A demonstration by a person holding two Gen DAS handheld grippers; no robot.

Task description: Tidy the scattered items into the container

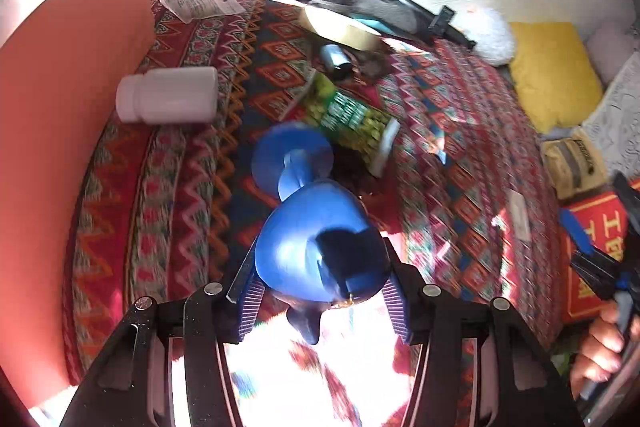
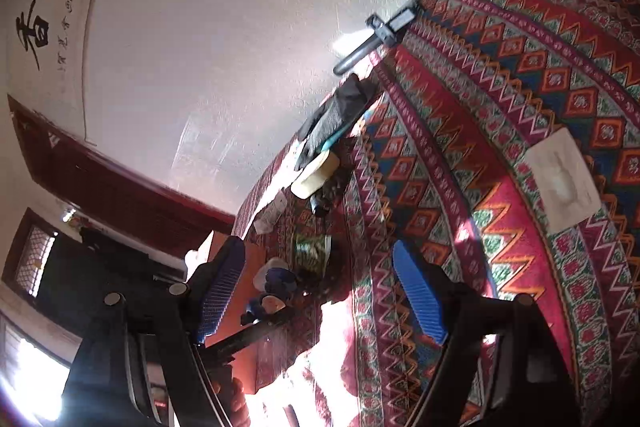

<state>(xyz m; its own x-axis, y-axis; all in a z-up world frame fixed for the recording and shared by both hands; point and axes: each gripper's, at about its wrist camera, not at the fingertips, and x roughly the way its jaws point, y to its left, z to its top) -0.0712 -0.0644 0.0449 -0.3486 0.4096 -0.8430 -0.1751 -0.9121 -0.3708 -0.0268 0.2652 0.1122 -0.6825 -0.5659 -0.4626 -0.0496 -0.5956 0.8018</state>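
Note:
A blue dumbbell (image 1: 316, 239) lies on the patterned cloth (image 1: 460, 131), and my left gripper (image 1: 322, 291) is shut on its near head, a ribbed blue pad on each side. The orange container wall (image 1: 68, 147) rises at the left. A white bottle (image 1: 168, 95) lies on its side beside that wall. A green snack packet (image 1: 348, 119) lies just beyond the dumbbell. My right gripper (image 2: 320, 297) hangs open over the cloth with nothing between its fingers. It also shows at the right edge of the left wrist view, held by a hand (image 1: 600, 343). A white sachet (image 2: 560, 179) lies to its right.
Farther back lie a small dark cylinder (image 1: 336, 61), a tape roll (image 1: 340, 25), grey gloves (image 1: 360, 5) and a printed paper packet (image 1: 200, 3). A yellow cushion (image 1: 552, 75) and a red box (image 1: 596, 247) sit at the right. A white wall backs the surface.

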